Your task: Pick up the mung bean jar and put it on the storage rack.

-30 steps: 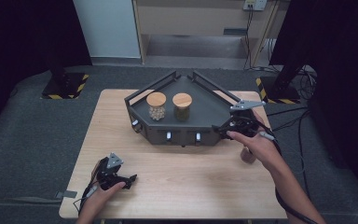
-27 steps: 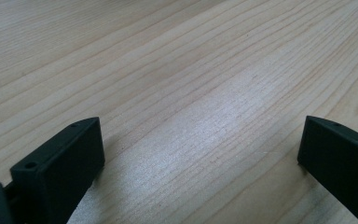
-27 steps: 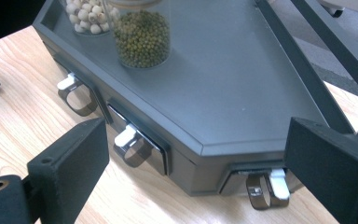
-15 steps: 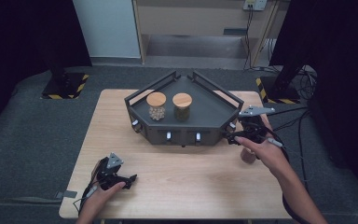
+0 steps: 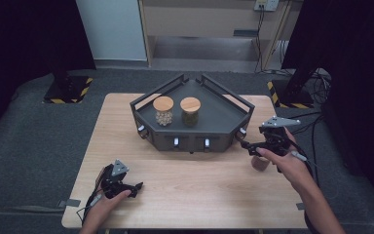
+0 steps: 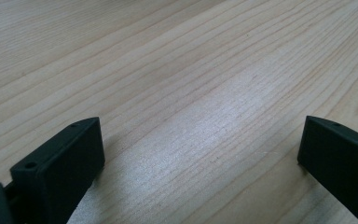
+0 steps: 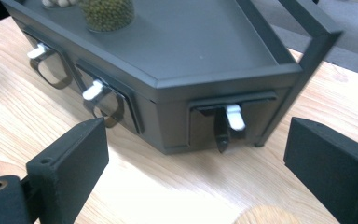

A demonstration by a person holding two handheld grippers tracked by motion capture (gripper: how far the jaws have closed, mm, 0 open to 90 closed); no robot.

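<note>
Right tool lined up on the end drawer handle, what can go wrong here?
The right tool, open, faces the right-end drawer handle, a small tab it could slip off. Pulling may drag the whole rack and tip the two jars. A lid-like disc below the tool might get bumped.

My forearms are bare, no sleeves. Each gripper, left gripper point(image 5: 135, 185) and right gripper point(image 5: 246, 145), is black with blocky, screw-holed jaws, a grey three-cornered top plate and a trailing cable.
</note>
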